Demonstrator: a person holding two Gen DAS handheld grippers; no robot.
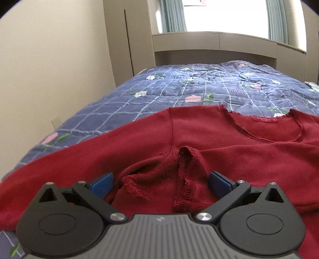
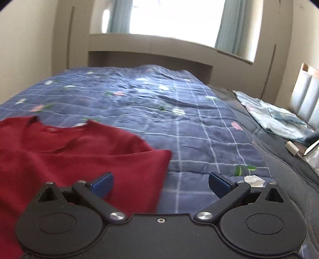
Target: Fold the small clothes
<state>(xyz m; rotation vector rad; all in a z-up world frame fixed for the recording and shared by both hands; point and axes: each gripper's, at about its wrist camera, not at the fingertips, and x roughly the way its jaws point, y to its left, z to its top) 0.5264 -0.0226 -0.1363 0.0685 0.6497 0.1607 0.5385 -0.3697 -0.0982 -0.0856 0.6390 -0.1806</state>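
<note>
On quilted bedspread (image 1: 199, 85), frayed red knit top (image 1: 219, 155)

Beige walls (image 1: 49, 69), bright curtained window (image 2: 173, 18), quilted blue bed (image 2: 139, 103)

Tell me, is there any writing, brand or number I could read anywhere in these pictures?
None can be read.
Neck tag on the red top: light lettering, too small and blurred to read.
Blue quilt: faint stitched letters, not legible.
Left gripper and right gripper: no markings.
</note>
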